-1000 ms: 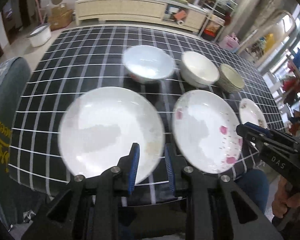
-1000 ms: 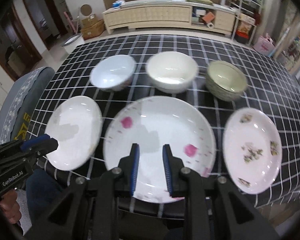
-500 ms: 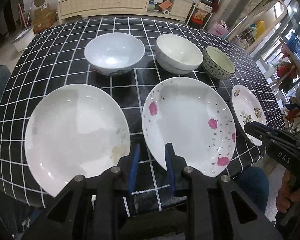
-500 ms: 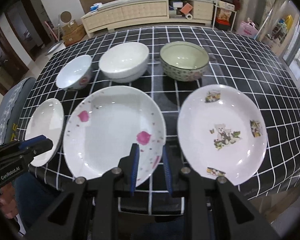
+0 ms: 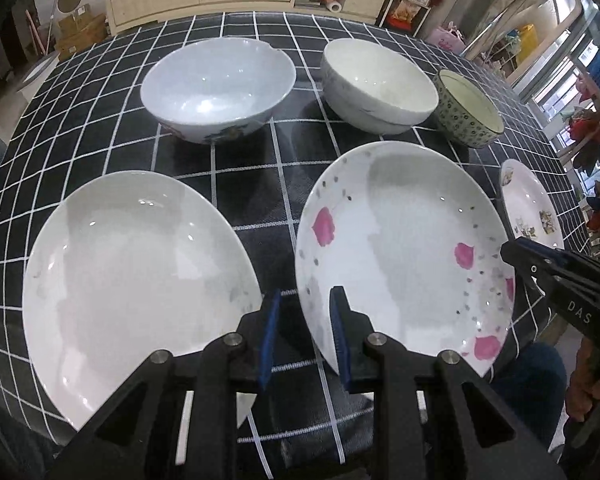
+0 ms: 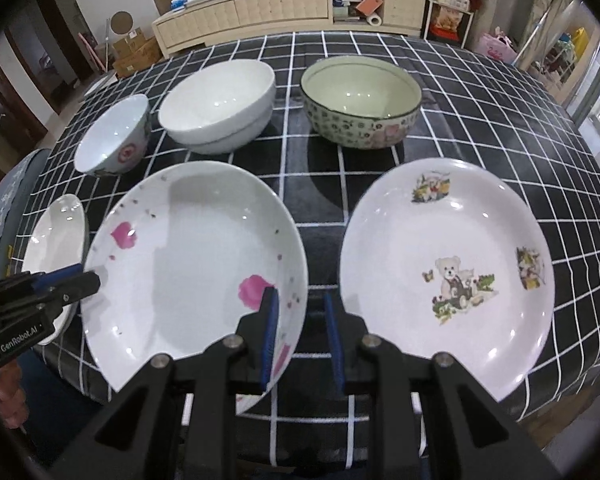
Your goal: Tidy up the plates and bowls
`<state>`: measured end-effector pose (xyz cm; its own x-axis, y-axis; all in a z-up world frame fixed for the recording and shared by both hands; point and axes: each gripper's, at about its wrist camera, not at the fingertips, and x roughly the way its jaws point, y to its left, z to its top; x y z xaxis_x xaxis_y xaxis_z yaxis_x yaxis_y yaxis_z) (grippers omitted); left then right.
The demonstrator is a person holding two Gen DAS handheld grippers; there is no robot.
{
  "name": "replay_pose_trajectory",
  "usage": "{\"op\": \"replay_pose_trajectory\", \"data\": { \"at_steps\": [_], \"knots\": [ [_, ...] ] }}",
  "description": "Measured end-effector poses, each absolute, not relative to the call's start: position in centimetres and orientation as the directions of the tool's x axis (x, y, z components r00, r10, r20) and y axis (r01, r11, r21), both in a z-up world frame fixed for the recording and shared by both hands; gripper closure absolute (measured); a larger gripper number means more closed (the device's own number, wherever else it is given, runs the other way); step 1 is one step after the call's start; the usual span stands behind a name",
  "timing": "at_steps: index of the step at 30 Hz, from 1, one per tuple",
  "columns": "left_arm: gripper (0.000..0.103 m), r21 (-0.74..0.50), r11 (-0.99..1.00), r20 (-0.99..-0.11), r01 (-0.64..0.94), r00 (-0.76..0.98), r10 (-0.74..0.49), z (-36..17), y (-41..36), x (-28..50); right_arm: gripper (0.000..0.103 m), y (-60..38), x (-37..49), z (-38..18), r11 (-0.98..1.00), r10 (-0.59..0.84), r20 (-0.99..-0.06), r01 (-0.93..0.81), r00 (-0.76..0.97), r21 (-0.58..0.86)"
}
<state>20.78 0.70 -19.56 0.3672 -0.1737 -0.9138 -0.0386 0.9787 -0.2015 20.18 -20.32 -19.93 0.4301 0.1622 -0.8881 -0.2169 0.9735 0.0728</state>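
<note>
Three plates lie in a front row on the checked tablecloth (image 5: 244,200): a plain white plate (image 5: 132,272), a pink-flower plate (image 5: 400,248) (image 6: 192,260), and a teddy-bear plate (image 6: 448,264) (image 5: 532,208). Behind stand a bluish-white bowl (image 5: 220,84) (image 6: 112,140), a white bowl (image 5: 376,84) (image 6: 220,104) and a green patterned bowl (image 6: 360,108) (image 5: 468,108). My left gripper (image 5: 303,336) is open and empty over the gap between the plain and flower plates. My right gripper (image 6: 300,336) is open and empty between the flower and bear plates.
A long cream sideboard (image 6: 260,12) stands beyond the table. A grey chair (image 6: 4,216) is at the left table edge. Shelves and bags (image 5: 420,0) crowd the far right. The plates reach the table's near edge.
Both grippers have moved forward and lower toward the plates; the left view shifted right, toward the flower plate, and the right view shifted right, toward the bear plate. Jaws stay open.
</note>
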Motion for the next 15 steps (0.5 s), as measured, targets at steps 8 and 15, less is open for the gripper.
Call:
{"op": "replay_pose_trajectory", "data": {
  "at_steps": [8,15],
  "knots": [
    [0.087,-0.206,0.978,-0.916,-0.016,0.354,-0.187,-20.3,0.3,22.2,0.076,-20.0,21.5,-20.8,0.968,0.18,-0.893,-0.235,0.412,0.086],
    [0.091,-0.22,0.975,-0.917,-0.017,0.346,-0.2,-20.7,0.3,22.7,0.08,-19.5,21.9,-21.3,0.965,0.175,-0.902,-0.248,0.395,0.079]
  ]
}}
